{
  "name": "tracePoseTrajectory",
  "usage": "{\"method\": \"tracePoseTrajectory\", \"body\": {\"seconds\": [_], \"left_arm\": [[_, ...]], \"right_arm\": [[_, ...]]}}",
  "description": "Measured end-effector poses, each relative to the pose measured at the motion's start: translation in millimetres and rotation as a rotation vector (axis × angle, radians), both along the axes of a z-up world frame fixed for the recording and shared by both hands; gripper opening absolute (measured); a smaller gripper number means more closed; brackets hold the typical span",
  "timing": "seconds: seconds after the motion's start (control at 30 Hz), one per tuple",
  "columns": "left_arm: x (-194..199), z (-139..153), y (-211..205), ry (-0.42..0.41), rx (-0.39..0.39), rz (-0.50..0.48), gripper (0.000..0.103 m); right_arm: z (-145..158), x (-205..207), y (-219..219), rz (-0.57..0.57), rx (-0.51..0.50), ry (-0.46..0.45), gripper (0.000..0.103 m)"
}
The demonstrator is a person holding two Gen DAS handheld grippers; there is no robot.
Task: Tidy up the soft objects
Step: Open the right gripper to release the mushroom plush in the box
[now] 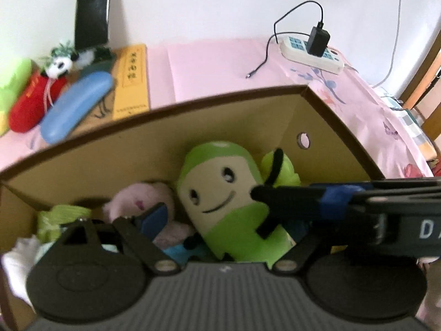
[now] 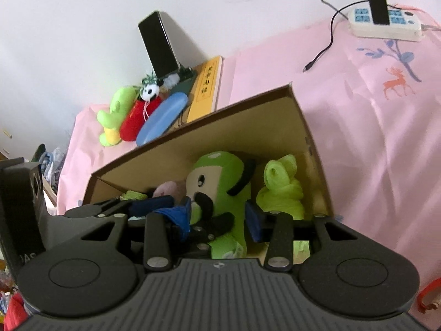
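Only from the right wrist: right gripper [image 2: 220, 215] jaws wide, straddling green plush [image 2: 220, 176].

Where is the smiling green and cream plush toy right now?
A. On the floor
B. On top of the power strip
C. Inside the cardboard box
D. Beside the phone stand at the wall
C: the smiling green and cream plush toy lies inside the cardboard box, next to a pink plush.

Matt cardboard box [image 1: 193, 127], fuzzy plush toy [image 1: 220, 193]
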State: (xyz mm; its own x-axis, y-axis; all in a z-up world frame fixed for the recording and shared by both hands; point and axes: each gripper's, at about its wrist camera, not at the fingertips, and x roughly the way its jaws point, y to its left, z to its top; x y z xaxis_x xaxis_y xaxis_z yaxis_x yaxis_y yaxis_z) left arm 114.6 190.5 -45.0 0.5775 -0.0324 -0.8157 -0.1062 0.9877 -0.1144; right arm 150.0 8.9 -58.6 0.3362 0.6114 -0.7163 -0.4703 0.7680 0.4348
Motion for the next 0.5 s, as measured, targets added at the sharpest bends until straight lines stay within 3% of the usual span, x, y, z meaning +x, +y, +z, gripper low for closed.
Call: {"method": "tracePoseTrajectory", "body": {"seconds": [0.17,0.5], "left_arm": [[-15,18,-5,-0.024,0.002,0.018,0.087],[-46,43,-26,-0.046,0.130,0.095,0.087]], "right_arm": [[9,-10,-10,-0.006,0.005,-0.042,0.027],[22,-35,-30,-0.002,0.039,-0.085,0.027]]}}
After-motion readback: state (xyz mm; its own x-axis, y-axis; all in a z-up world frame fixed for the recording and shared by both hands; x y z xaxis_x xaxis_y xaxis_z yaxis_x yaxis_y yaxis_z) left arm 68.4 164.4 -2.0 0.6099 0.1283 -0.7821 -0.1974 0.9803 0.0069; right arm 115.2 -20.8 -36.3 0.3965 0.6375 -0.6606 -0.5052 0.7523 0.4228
